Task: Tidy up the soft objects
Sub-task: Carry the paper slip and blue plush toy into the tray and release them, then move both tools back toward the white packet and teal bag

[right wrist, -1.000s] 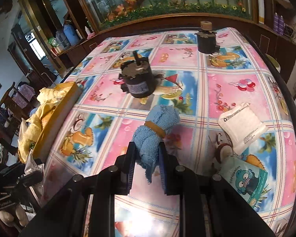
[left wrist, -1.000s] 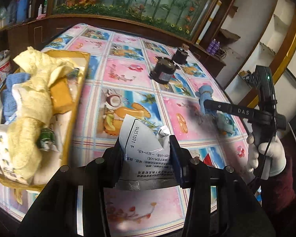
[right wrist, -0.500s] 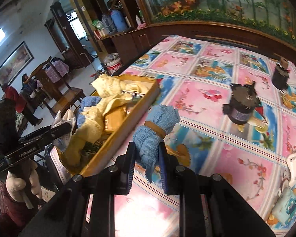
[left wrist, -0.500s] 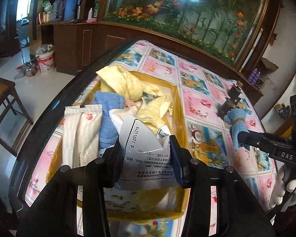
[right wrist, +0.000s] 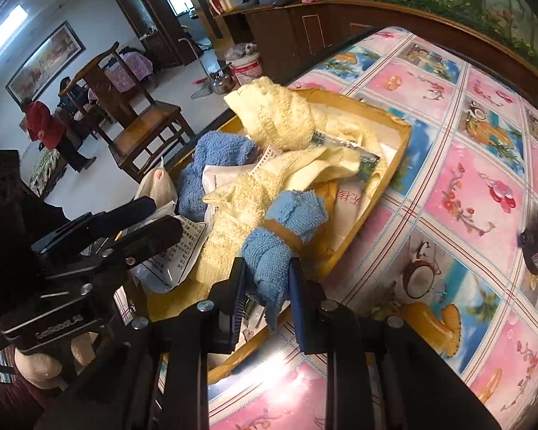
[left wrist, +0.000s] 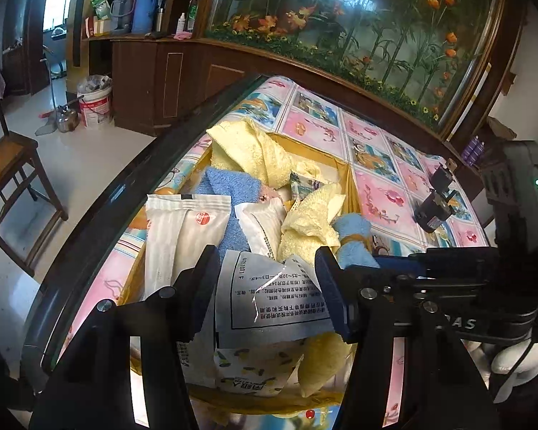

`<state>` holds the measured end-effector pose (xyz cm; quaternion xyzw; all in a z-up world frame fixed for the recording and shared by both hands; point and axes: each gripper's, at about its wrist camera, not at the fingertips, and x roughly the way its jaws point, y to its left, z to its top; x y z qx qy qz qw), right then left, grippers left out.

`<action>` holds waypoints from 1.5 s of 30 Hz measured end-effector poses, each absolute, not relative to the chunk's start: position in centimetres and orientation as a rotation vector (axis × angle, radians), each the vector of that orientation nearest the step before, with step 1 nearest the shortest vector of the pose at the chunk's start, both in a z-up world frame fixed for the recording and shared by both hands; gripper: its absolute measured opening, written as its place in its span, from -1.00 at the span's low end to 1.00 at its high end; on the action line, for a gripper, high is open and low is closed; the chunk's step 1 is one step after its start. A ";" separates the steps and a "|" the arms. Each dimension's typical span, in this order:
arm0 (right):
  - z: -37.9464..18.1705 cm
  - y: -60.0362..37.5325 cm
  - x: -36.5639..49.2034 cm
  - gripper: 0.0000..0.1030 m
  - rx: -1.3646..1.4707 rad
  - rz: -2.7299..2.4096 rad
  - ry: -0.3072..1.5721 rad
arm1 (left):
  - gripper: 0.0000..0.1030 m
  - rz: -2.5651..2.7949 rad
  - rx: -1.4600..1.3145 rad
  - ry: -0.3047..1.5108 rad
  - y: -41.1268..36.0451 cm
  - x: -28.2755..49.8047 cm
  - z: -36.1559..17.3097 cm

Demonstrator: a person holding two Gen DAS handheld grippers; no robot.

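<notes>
Both grippers hang over a yellow tray [left wrist: 351,186] that sits near the edge of a desk covered with a bright pink-and-blue picture cloth [right wrist: 480,193]. The left gripper [left wrist: 265,283] points down into the near end of the tray; its jaws have just been opening, and a white printed packet [left wrist: 269,301] lies between them, the pads now standing a little off its edges, so the packet looks let go rather than pinched. From the right wrist view the same packet [right wrist: 177,251] rests on the pile in the tray under the left gripper's fingers [right wrist: 150,236]. The right gripper [right wrist: 265,286] has its jaws clenched on a rolled blue cloth [right wrist: 283,236] tied round the middle with a tan band; the roll sticks up and forward from the jaws, above the tray's near right rim and close beside the heap inside. The left wrist view shows that blue roll [left wrist: 353,240] just to the right of the left gripper, against a fold of yellow towel [left wrist: 312,218]. The tray is crowded: yellow towel [right wrist: 279,114] piled high at the far end, a loose blue towel [right wrist: 215,154] on the left side, a long white pouch with a red dot [left wrist: 183,236], and a small lemon-printed pack [left wrist: 254,369] at the near end. A white-gloved hand [right wrist: 39,365] holds the left gripper's handle. On the cloth well to the right of the tray stands a dark round jar [left wrist: 432,211].
</notes>
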<state>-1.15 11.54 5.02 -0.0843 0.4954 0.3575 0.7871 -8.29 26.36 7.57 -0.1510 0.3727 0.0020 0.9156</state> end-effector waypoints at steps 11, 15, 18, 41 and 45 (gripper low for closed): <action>6.0 10.4 -1.3 -0.24 -0.127 0.753 1.029 | 0.08 0.029 -0.256 0.700 25.0 -9.7 8.9; 6.6 9.3 -1.5 -0.23 -0.081 0.749 1.004 | 0.08 0.101 -0.199 0.664 24.3 -10.6 9.7; 7.2 8.2 -2.6 -0.23 -0.076 0.733 0.963 | 0.08 0.170 -0.145 0.637 23.5 -11.3 10.4; 6.7 -0.9 -8.7 0.00 -0.006 0.660 0.859 | 0.39 0.313 0.080 0.607 15.1 -14.4 12.3; 6.6 -1.6 -9.2 0.00 -0.005 0.652 0.848 | 0.39 0.306 0.097 0.606 14.0 -14.6 12.4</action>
